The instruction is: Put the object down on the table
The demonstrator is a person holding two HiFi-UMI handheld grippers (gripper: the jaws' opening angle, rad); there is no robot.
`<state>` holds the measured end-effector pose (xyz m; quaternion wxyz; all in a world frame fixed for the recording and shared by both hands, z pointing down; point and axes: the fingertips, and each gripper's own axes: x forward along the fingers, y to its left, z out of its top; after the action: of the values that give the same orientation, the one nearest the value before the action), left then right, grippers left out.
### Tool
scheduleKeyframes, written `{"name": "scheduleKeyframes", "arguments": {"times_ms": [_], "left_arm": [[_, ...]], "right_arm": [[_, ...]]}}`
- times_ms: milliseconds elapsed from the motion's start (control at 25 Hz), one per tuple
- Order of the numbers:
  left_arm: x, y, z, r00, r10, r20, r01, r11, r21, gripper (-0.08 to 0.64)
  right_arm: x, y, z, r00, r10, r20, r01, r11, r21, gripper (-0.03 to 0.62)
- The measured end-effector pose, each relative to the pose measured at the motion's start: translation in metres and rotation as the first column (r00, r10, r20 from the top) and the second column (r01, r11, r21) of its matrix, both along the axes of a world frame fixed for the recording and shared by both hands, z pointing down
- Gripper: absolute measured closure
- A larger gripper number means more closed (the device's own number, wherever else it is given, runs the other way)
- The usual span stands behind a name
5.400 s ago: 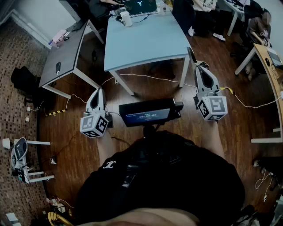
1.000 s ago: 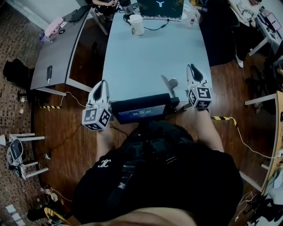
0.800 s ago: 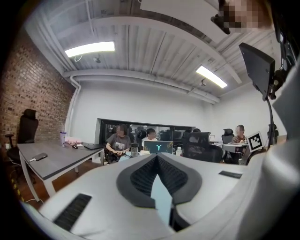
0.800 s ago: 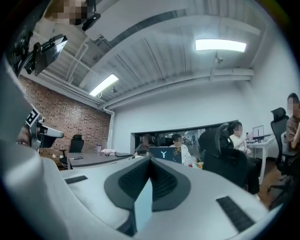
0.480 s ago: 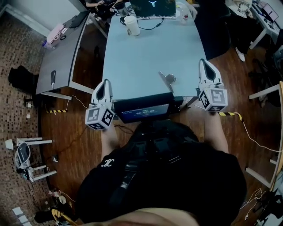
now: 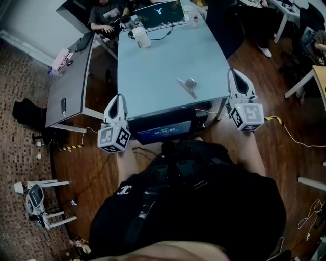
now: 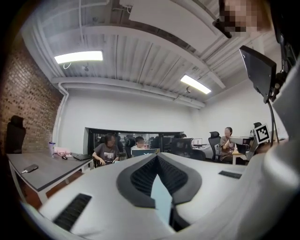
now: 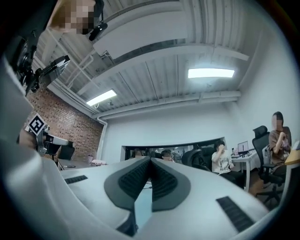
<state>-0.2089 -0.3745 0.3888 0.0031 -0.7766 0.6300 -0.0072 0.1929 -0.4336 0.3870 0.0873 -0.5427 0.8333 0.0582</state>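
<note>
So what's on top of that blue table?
A small metal object near the front, and a white mug and a laptop at the far end. The table has its near edge covered by the screen.

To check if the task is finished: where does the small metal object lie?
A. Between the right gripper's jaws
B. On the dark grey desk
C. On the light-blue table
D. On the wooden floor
C: the small metal object lies on the light-blue table, apart from the right gripper, whose jaws are together on nothing.
</note>
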Motion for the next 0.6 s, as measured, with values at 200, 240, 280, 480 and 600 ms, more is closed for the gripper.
{"name": "scheduleKeyframes", "arguments": {"times_ms": [200, 240, 280, 480, 600], "left_arm": [[0.0, 0.082, 0.007, 0.999, 0.041, 0.003, -0.041, 0.999, 0.008, 0.569], [-0.002, 0.102, 0.01, 0.999, 0.044, -0.002, -0.044, 0.999, 0.011, 0.569], [-0.004, 0.123, 0.014, 0.999, 0.046, -0.007, -0.046, 0.999, 0.012, 0.569], [0.0, 0.229, 0.037, 0.996, 0.085, -0.028, -0.086, 0.996, -0.034, 0.571], [0.001, 0.279, 0.034, 0.993, 0.103, -0.052, -0.106, 0.993, -0.043, 0.571]], "right_arm": [[-0.021, 0.084, 0.009, 1.0, -0.021, 0.014, 0.022, 0.999, -0.039, 0.614], [-0.028, 0.106, 0.012, 1.0, -0.027, 0.013, 0.028, 0.999, -0.046, 0.614], [-0.035, 0.13, 0.014, 0.999, -0.033, 0.006, 0.033, 0.998, -0.049, 0.614], [-0.047, 0.252, 0.027, 1.0, -0.024, -0.011, 0.023, 0.997, -0.08, 0.614], [-0.055, 0.311, 0.023, 0.999, -0.033, -0.022, 0.031, 0.996, -0.085, 0.614]]}}
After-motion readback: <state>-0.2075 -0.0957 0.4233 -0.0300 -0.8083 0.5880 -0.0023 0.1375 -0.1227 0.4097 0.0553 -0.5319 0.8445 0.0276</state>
